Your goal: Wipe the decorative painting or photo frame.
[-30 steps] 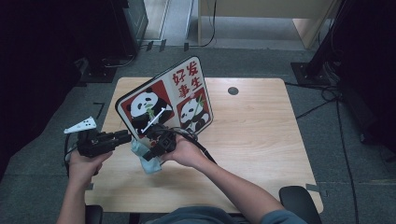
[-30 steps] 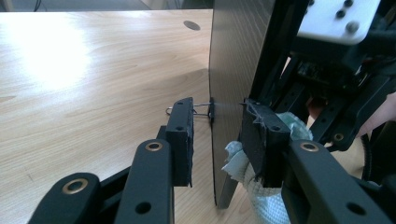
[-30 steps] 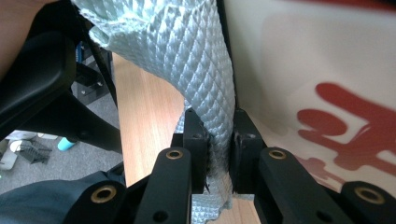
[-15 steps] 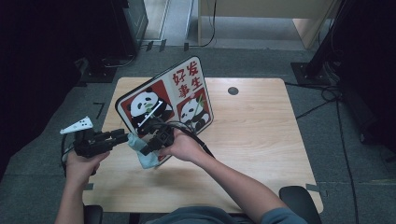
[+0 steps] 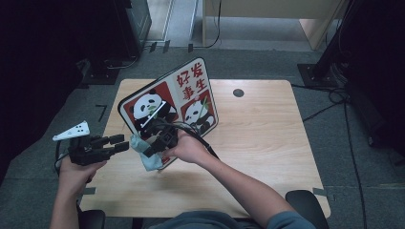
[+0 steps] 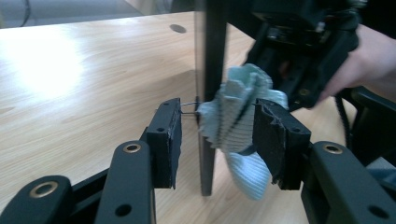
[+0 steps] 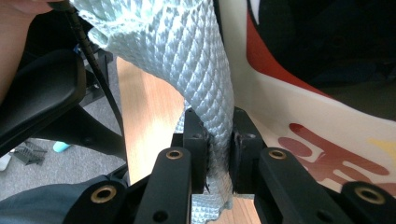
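Light blue cloth pinched against a panda sign board on a wooden tabletop

Nearest the person, the left claw (image 5: 117,143) sits just left of the cloth (image 5: 145,153); its jaws have just been opening, and in the left gripper view they stand apart with the cloth (image 6: 236,123) between them, one pad at its side, the other clear of it. Just beyond, the right claw (image 5: 152,149) is clamped tight on the cloth, which hangs bunched at the board's near lower corner; in the right gripper view the woven cloth (image 7: 196,70) runs between closed jaws beside the board's white and red face. The sign board (image 5: 186,102) stands tilted on the tabletop (image 5: 267,143), pandas and red characters facing up. Well behind the board, a dark round hole (image 5: 238,93) marks the tabletop's far edge.
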Demonstrator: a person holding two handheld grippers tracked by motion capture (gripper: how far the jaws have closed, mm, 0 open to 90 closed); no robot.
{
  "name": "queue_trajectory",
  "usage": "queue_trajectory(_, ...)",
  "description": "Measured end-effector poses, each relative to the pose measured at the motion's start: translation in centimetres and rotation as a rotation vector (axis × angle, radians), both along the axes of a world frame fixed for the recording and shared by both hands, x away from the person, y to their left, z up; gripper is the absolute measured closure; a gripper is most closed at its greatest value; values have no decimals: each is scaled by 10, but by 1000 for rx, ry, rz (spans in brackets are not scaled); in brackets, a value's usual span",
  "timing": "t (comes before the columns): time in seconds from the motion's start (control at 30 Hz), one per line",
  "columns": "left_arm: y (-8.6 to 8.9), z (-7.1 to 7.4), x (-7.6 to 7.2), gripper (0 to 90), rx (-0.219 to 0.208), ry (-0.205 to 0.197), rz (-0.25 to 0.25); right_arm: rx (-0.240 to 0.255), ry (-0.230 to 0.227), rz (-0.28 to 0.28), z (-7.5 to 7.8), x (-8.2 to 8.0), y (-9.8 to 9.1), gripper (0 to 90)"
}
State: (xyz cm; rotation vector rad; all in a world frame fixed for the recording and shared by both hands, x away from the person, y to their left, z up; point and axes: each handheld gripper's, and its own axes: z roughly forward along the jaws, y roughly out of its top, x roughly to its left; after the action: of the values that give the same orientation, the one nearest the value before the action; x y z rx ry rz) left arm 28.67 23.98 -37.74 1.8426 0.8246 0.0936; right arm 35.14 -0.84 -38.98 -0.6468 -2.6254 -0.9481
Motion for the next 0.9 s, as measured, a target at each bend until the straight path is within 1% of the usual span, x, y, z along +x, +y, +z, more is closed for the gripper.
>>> queue_trajectory(0.1, -5, 2, -2, 525, 1, -3, -39, -1, -1, 2, 0, 0, 0, 798)
queue_trajectory(0.13, -8, 2, -3, 524, 7, -7, -51, -2, -1, 0, 0, 0, 1, 799)
queue_trajectory(0.27, -17, 0, -1, 521, 14, 2, -76, -6, -3, -2, 0, 0, 2, 799)
queue_trajectory(0.37, -22, -2, 0, 524, 31, 7, -73, -9, -6, -2, 0, 0, 2, 799)
queue_trajectory(0.4, -24, -4, 1, 536, 37, 4, -57, -9, -5, -1, 0, 0, 2, 799)
queue_trajectory(0.47, -25, -4, 2, 587, 35, 11, -44, -7, -10, 2, 0, -1, 3, 799)
queue_trajectory(0.53, -24, -4, 2, 634, 36, 4, -34, -6, -12, 5, 0, -2, 4, 799)
queue_trajectory(0.57, -24, -4, 2, 673, 36, 4, -35, -3, -15, 7, 0, -2, 4, 799)
queue_trajectory(0.67, -25, -4, 1, 737, 43, 0, -41, -3, -19, 13, 0, -3, 6, 799)
queue_trajectory(0.7, -24, -3, 1, 748, 48, -3, -37, -1, -20, 14, 0, -3, 6, 799)
queue_trajectory(0.77, -23, -3, 1, 773, 40, -4, -37, 3, -25, 20, 0, -4, 6, 798)
queue_trajectory(0.9, -17, -3, 0, 788, 37, -3, -26, 19, -39, 22, 2, -6, 3, 794)
